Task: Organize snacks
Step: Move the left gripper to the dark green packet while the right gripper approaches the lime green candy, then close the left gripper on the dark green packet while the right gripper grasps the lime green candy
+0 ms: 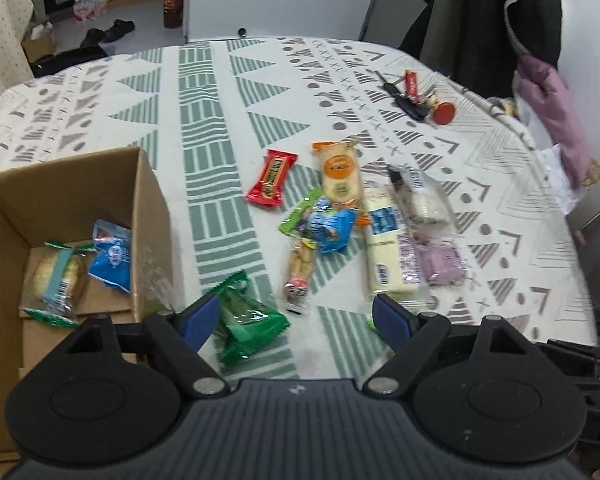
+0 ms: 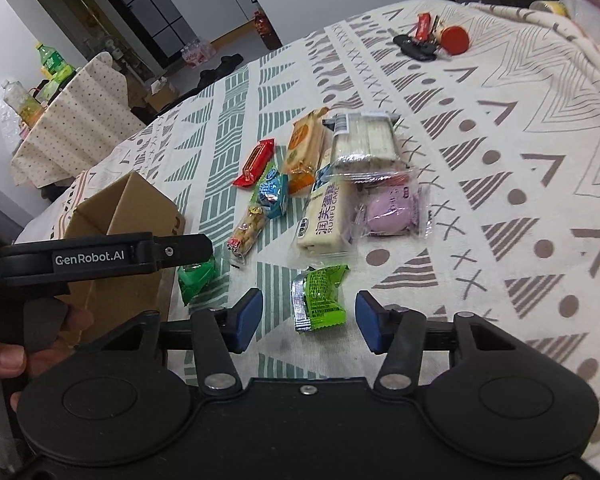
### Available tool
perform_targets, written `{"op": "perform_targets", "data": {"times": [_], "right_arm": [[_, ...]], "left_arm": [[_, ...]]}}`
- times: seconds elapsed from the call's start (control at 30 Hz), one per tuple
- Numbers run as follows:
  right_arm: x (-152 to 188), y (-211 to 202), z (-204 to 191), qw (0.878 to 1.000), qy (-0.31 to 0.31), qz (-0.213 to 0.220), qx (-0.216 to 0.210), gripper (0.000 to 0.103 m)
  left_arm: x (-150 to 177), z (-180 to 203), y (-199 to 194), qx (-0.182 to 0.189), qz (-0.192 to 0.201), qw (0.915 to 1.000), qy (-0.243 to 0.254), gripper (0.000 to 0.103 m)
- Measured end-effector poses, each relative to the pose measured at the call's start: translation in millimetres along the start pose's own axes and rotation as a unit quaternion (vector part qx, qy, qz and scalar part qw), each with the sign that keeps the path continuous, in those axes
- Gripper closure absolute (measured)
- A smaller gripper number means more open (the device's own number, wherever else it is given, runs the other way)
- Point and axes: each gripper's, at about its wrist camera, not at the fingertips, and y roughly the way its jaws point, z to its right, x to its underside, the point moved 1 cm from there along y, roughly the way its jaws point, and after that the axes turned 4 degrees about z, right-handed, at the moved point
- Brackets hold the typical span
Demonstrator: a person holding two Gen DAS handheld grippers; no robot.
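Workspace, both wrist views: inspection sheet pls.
Surface: patterned tablecloth, flat.
Job's things: cardboard box open, three packets inside; loose snack pile beside it; dark green packet near box; light green packet.
Clutter: keys, red round item at far edge.
Grippers: left gripper open, over dark green packet; right gripper open, straddling light green packet.
Cables: nothing seen.
Surroundings: hanging clothes, bottles, shoes.

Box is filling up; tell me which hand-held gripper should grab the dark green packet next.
Left. The dark green packet lies by the left hand-held gripper, beside the cardboard box. The right hand-held gripper frames the light green packet.
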Motion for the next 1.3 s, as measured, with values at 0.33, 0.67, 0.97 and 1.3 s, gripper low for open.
{"op": "perform_targets", "data": {"times": [0.33, 0.67, 0.97, 1.3], "right_arm": [[3, 22, 7, 0.999, 0.018, -0.011, -0.026, 0.053], [7, 35, 7, 1.000, 0.014, -0.017, -0.018, 0.055], [7, 43, 7, 1.000, 0.012, -0.016, -0.007, 0.070], [6, 34, 16, 1.000, 0.016, -0.020, 0.000, 0.070]], "left_arm": [[2, -9, 11, -0.094, -0.033, 0.9948, 0.023, 0.019], [-2, -5, 16, -0.077, -0.017, 0.9968, -0.009, 0.025], [3, 1, 37, -0.077, -0.047, 0.9958, -0.009, 0.034], [9, -18, 63, -0.093, -0.068, 0.9919, -0.053, 0.041]]}}
